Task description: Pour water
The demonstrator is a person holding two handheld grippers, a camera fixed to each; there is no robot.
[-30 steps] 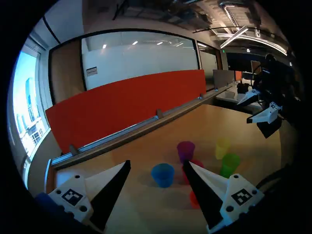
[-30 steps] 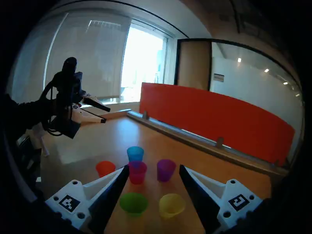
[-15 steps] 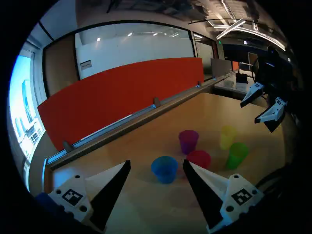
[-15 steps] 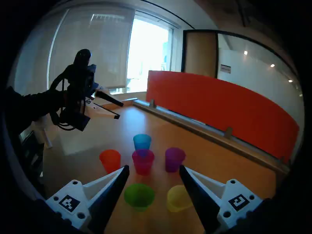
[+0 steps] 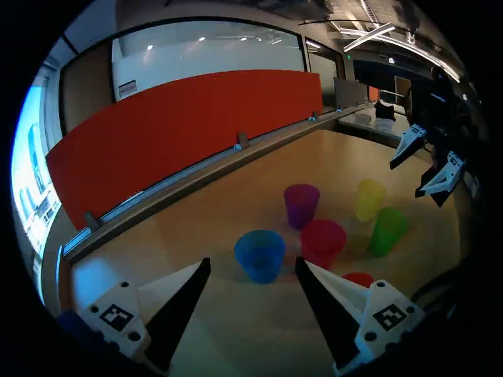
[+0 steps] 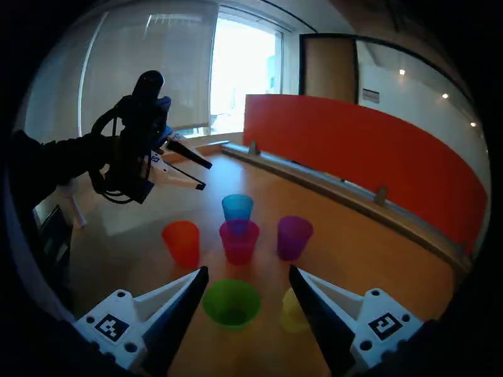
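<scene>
So the green cup [image 6: 231,303] sits right in front of the right gripper [image 6: 247,269] and the blue cup [image 5: 259,254] in front of the left gripper [image 5: 251,261], 6 clustered on the table [image 6: 377,264]. Probably light, squashy plastic, so pinch gently mid-wall. Both grippers are spread apart and empty.

The right gripper [image 6: 248,286] spreads its fingers, green cup [image 6: 231,303] between them, yellow cup [image 6: 288,312] partly behind the right finger. Ahead stand orange cup [image 6: 182,242], pink cup [image 6: 239,241], purple cup [image 6: 294,237], blue cup [image 6: 237,207] farthest. The left gripper [image 6: 207,177] hovers ahead-left.
</scene>
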